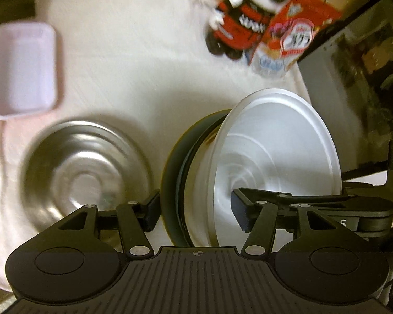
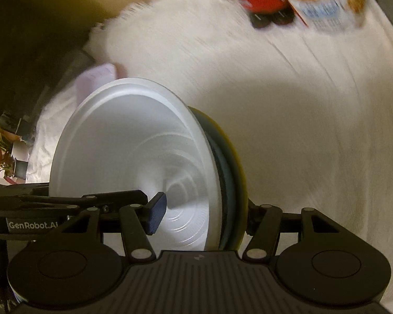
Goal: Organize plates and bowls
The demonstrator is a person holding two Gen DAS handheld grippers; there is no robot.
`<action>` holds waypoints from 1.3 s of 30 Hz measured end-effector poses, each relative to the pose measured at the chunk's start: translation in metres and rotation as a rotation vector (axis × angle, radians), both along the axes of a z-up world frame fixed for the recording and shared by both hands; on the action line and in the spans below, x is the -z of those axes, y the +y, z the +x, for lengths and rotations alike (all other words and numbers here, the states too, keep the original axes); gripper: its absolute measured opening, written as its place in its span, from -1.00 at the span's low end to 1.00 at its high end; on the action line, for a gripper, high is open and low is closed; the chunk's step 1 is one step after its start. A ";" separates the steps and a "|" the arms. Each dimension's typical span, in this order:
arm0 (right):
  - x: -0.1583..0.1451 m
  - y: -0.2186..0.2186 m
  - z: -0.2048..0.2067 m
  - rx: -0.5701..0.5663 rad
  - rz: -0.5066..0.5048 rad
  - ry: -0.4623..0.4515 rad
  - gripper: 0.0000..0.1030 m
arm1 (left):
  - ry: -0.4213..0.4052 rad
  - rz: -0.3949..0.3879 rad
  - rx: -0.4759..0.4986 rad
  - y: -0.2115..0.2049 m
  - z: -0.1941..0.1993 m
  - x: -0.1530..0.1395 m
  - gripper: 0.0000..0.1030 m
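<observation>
While both tongs grip one nested stack, the left tongs (image 1: 196, 209) clamp its wall, one finger outside the dark bowl (image 1: 173, 183), the other inside the white bowl (image 1: 272, 151). The right tongs (image 2: 204, 217) clamp the opposite side likewise, about half closed on the white bowl (image 2: 123, 146) and dark bowl (image 2: 233, 172). Left of the left tongs sits a steel bowl (image 1: 86, 172) on the white cloth (image 1: 133, 52), with a pink tray (image 1: 23, 68) beyond it.
</observation>
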State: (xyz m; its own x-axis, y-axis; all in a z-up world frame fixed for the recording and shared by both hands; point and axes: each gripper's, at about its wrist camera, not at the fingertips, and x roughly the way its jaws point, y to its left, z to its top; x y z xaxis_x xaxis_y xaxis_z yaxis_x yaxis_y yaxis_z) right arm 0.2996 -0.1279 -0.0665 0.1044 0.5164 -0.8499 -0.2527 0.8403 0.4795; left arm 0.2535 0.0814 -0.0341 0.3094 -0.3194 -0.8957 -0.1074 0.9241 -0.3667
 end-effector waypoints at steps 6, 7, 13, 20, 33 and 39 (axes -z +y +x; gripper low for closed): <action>-0.027 0.054 -0.002 -0.042 0.024 -0.023 0.16 | -0.036 0.022 -0.050 0.059 -0.014 -0.022 0.17; -0.029 0.064 -0.002 -0.048 0.028 -0.025 0.16 | -0.040 0.023 -0.057 0.068 -0.016 -0.023 0.17; -0.024 0.123 -0.007 -0.064 0.043 -0.029 0.16 | -0.027 0.026 -0.079 0.122 -0.022 -0.011 0.17; 0.020 0.155 -0.018 -0.002 0.027 0.075 0.15 | 0.040 0.027 -0.010 0.133 -0.011 0.031 0.16; 0.051 0.171 -0.010 -0.032 -0.074 0.080 0.19 | -0.029 0.180 0.031 0.134 -0.012 0.030 -0.25; 0.041 0.174 -0.009 -0.054 -0.112 0.012 0.19 | -0.050 0.110 0.012 0.146 -0.021 0.019 -0.52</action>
State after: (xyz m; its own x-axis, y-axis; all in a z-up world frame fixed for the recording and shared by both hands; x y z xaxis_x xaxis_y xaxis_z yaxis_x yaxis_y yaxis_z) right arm 0.2909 0.0461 -0.1075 0.0687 0.4225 -0.9037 -0.2936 0.8743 0.3865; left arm 0.2327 0.2271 -0.0530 0.3518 -0.2242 -0.9089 -0.0804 0.9601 -0.2679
